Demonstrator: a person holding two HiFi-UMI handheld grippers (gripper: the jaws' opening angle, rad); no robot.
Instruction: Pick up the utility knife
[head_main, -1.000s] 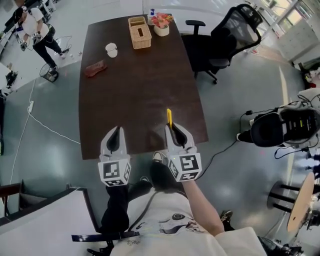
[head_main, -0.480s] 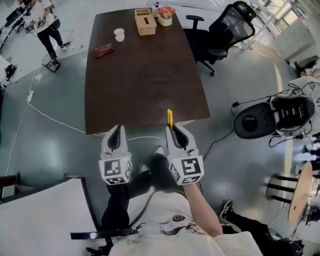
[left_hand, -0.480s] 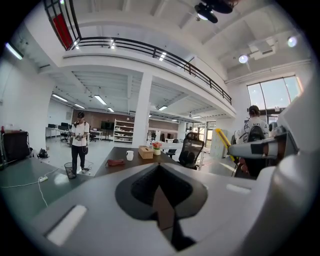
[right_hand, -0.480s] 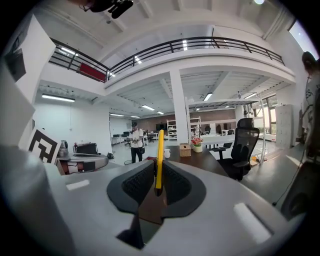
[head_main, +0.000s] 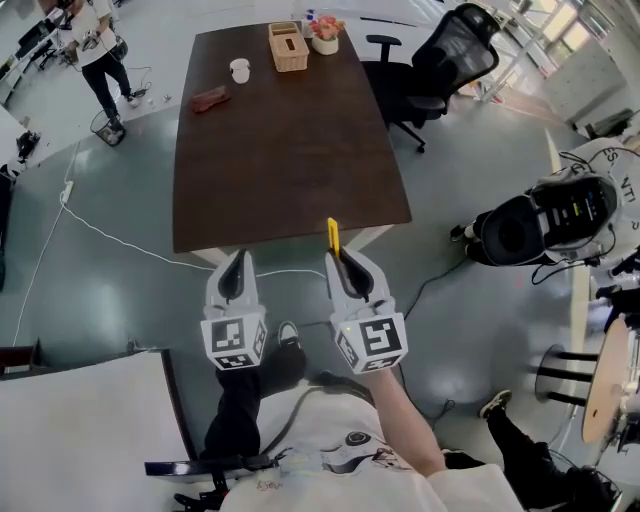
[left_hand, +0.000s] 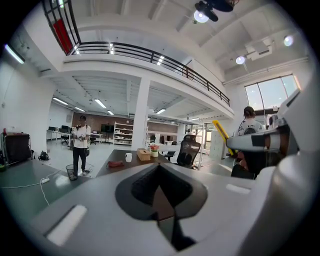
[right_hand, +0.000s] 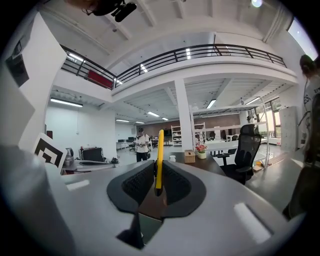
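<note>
A yellow utility knife (head_main: 334, 237) sticks up and forward out of my right gripper (head_main: 346, 262), whose jaws are shut on its lower end. In the right gripper view the knife (right_hand: 159, 157) stands upright between the black pads of my right gripper (right_hand: 157, 190). My left gripper (head_main: 233, 272) is held beside it at the same height, jaws shut with nothing between them; in the left gripper view the left gripper (left_hand: 161, 187) shows an empty cleft, and the knife (left_hand: 222, 136) appears at the right. Both grippers hang over the floor, just short of the near edge of the dark table (head_main: 285, 140).
On the table's far end stand a wicker box (head_main: 288, 46), a flower pot (head_main: 325, 31), a white cup (head_main: 240, 70) and a reddish object (head_main: 210, 98). A black office chair (head_main: 440, 75) stands right of the table. A white cable (head_main: 110, 235) crosses the floor. A person (head_main: 95, 50) stands far left.
The view has drawn back from the table: the grippers, earlier over its near edge, now hang over the floor. The knife stays in the right gripper.
</note>
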